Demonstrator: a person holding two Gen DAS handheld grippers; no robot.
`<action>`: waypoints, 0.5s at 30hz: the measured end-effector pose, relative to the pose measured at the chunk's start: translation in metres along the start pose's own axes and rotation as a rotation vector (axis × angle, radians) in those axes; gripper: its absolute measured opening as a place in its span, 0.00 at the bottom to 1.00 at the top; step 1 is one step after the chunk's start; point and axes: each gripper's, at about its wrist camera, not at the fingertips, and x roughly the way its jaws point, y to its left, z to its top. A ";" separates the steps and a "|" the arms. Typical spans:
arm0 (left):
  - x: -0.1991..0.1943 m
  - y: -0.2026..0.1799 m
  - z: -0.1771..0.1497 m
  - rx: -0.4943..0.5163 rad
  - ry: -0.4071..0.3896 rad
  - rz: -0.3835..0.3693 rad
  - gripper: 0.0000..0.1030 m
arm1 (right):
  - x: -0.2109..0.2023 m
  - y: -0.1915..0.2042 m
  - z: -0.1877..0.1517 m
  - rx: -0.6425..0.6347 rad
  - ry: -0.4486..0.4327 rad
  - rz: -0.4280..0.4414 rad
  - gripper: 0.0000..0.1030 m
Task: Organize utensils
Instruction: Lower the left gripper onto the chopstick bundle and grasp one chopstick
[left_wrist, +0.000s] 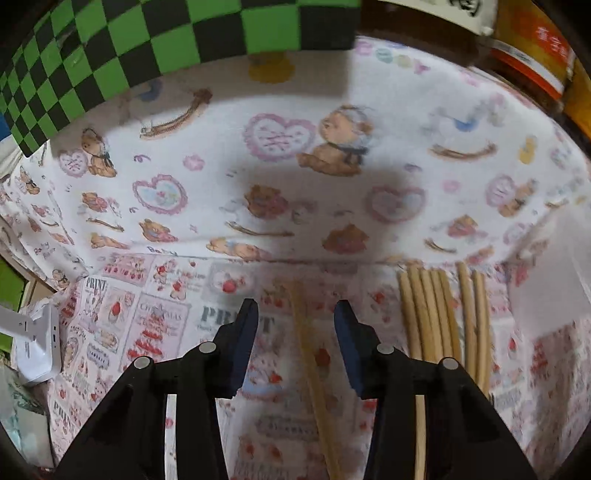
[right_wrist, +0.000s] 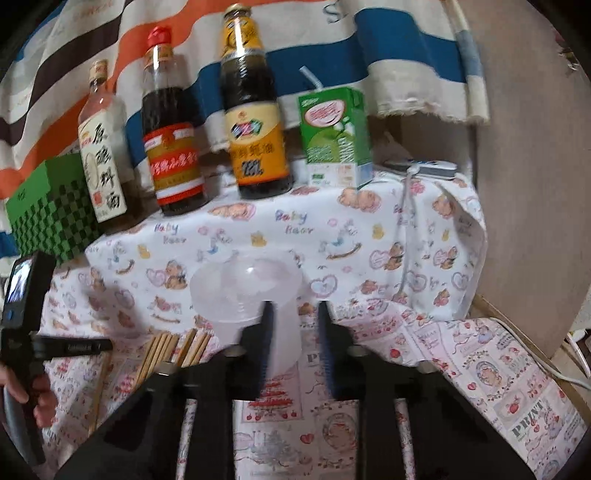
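Two grippers over a printed cloth. Left gripper (left_wrist: 295, 325): jaws part-spread, a single chopstick (left_wrist: 314, 373) lying lengthwise between the blue pads (left_wrist: 243, 343), nearer the right one; no pad visibly pressing it. A bundle of chopsticks (left_wrist: 439, 317) lies just right of that gripper, side by side on the cloth. Right gripper (right_wrist: 295, 332): its left finger overlaps the wall of a clear plastic cup (right_wrist: 247, 295); blur hides whether the pads pinch it. Beyond the cup, on a raised shelf: three sauce bottles (right_wrist: 255, 122) and a green drink carton (right_wrist: 336, 136). A checkered green box (right_wrist: 55, 206) sits far left.
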 end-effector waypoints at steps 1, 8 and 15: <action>0.003 -0.001 0.000 0.006 -0.003 -0.015 0.37 | 0.000 0.002 -0.001 -0.006 0.005 0.008 0.07; 0.013 -0.005 0.002 0.009 0.010 -0.053 0.20 | -0.010 0.021 -0.005 -0.082 -0.002 0.069 0.04; 0.010 -0.001 0.007 -0.010 0.011 -0.062 0.19 | -0.002 0.028 -0.010 -0.106 0.057 0.122 0.04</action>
